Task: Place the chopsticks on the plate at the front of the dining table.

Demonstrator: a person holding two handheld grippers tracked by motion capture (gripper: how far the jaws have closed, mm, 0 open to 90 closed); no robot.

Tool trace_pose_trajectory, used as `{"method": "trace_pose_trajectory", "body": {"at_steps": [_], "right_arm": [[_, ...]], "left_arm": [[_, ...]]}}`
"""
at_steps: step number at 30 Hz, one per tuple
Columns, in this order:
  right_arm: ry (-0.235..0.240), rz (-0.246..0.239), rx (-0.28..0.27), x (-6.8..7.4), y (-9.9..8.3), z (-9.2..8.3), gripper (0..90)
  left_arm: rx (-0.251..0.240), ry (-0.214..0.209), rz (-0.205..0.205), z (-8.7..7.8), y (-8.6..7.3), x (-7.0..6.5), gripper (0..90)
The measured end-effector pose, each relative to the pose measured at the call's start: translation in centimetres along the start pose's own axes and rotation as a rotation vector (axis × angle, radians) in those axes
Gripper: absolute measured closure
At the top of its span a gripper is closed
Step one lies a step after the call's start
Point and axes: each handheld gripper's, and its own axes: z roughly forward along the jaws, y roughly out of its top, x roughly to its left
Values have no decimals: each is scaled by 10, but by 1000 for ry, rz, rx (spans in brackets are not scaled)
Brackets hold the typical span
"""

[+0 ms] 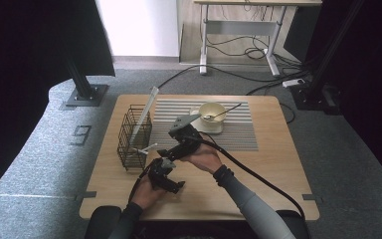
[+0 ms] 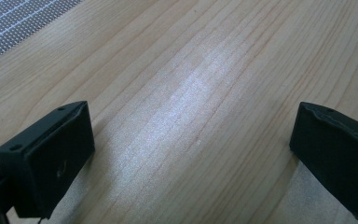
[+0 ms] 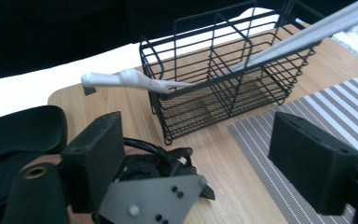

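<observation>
A fixed high camera looks forward and down over the whole wooden table point(image 1: 258, 174). The left gripper camera sits very close above bare tabletop, facing down between its own jaws. The right gripper camera looks low across the table toward the wire basket point(image 3: 223, 79), near at hand. Both gripper views share the striped mat point(image 3: 307, 121) with the high view

both grippers' fingers point(image 2: 51, 163) apart, empty
</observation>
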Motion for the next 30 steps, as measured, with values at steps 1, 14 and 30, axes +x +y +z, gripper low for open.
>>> {"method": "trace_pose_trajectory", "body": {"at_steps": [1, 14, 30], "right_arm": [[7, -3, 4, 1, 1, 2, 218], [32, -66, 21, 14, 15, 22, 566], [16, -92, -10, 18, 16, 30, 825]], "left_arm": [[1, 0, -2, 0, 0, 0, 0], [-1, 2, -7, 0, 0, 0, 0], [3, 1, 1, 0, 0, 0, 0]]}}
